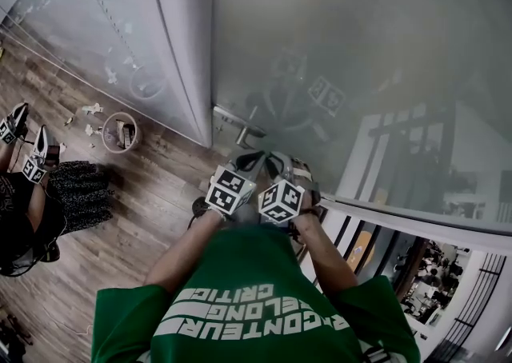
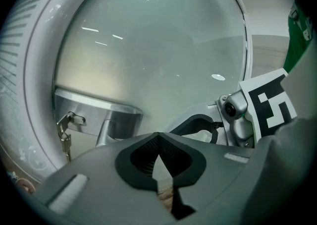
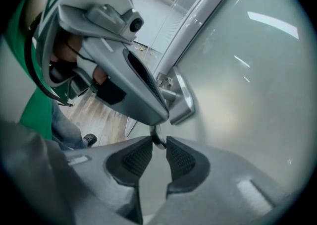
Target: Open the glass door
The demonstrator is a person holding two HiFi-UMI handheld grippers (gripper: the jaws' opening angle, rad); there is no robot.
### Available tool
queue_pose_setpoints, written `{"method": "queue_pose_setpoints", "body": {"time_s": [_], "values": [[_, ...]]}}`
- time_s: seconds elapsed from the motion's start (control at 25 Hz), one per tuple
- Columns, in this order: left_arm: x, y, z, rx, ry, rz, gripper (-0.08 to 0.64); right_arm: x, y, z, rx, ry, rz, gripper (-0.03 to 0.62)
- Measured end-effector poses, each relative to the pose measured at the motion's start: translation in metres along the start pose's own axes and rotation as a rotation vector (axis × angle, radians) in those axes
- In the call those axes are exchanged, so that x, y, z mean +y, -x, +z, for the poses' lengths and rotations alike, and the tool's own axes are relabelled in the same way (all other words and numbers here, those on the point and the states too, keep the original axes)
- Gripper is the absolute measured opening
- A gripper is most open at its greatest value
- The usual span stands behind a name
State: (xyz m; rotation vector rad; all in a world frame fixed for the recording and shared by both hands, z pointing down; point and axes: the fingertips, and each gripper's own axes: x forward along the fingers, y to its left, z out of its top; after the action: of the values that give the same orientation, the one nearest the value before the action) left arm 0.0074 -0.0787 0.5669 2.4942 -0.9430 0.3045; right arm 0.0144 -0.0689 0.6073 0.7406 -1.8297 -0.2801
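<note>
The frosted glass door (image 1: 336, 49) fills the far side of the head view, and its metal lever handle (image 1: 238, 124) sticks out at the left edge. Both grippers sit side by side just below it. My right gripper (image 3: 158, 143) has the handle's rounded metal end (image 3: 158, 139) pinched between its fingertips, under the lock plate (image 3: 184, 101). The left gripper (image 2: 158, 142) has its tips touching with nothing between them. It lies just right of the handle (image 2: 116, 120) and a key (image 2: 64, 137). The left gripper's body (image 3: 124, 70) crosses above my right jaws.
A grey door post (image 1: 188, 41) stands left of the handle. On the wooden floor (image 1: 120, 225) sits a small round bin (image 1: 120, 131). A seated person with two more grippers (image 1: 32, 153) is at the far left. A railing (image 1: 416, 225) runs along the right.
</note>
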Motion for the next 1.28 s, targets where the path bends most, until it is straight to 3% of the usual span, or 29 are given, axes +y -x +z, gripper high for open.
{"method": "queue_pose_setpoints", "body": {"time_s": [0.32,0.6,1.28], "values": [[0.001,-0.007,-0.006,0.027,-0.017,0.010,0.015,0.003,-0.011,-0.006,-0.003,-0.021,0.013,0.077],[0.002,-0.011,-0.026,0.080,0.014,0.012,0.015,0.004,-0.022,-0.009,-0.010,-0.040,0.016,0.077],[0.029,-0.028,-0.021,0.104,0.018,0.041,0.015,0.001,-0.060,-0.005,-0.035,-0.073,0.045,0.072]]}}
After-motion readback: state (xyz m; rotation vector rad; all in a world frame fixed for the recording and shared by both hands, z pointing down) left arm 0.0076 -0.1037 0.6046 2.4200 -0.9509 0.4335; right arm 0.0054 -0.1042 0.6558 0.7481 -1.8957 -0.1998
